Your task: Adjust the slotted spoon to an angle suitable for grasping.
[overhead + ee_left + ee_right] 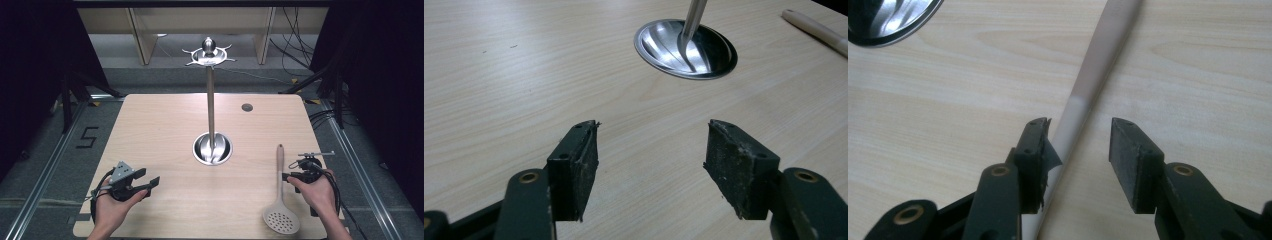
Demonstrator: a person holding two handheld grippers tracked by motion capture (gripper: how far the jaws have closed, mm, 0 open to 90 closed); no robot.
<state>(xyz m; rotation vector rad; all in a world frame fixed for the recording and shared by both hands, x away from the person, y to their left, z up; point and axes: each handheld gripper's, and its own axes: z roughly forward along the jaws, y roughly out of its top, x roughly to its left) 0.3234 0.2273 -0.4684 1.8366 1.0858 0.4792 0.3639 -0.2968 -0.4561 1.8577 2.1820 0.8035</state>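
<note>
Jaws of the right gripper stand spread around the pale beige slotted spatula's handle, which we see lying flat on the light wooden table. From above, we find its perforated head near the table's front edge. Our left gripper gapes over bare wood, the tall steel utensil stand beyond.

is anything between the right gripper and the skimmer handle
Nothing visible. The right gripper is open with the skimmer handle already lying between its jaws on the table, close against one pad. The stand is off to the side, clear of it.
</note>
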